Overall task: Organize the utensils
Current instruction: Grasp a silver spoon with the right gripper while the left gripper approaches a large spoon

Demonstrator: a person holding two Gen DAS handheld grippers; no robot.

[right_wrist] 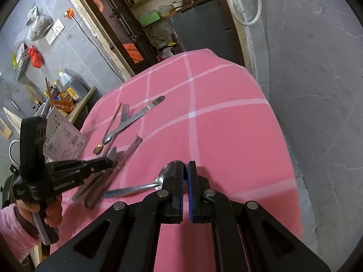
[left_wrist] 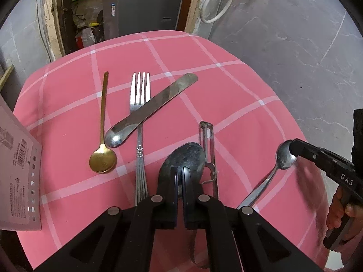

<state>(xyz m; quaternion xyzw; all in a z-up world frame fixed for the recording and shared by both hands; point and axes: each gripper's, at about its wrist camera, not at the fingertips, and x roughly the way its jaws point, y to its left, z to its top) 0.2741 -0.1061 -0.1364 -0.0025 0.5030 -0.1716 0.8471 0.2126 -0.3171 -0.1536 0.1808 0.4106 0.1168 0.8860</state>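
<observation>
Both grippers closed over spoons on the pink checked worktop.
Left gripper [left_wrist: 180, 170] jaws near-closed at the dull bowl of a large spoon [left_wrist: 183, 156]; actual grip unclear. Right gripper [right_wrist: 187, 166] jaws likewise, at the bowl of a small shiny spoon [right_wrist: 136, 189]; grip unclear. Further back: gold spoon [left_wrist: 103, 156], fork [left_wrist: 140, 104] with a steel spoon [left_wrist: 145, 113] lying across it, peeler [left_wrist: 209, 149] beside the large spoon. Soft cloth [left_wrist: 238, 104], white grid lines. Grey stone floor, cluttered shelves behind.
</observation>
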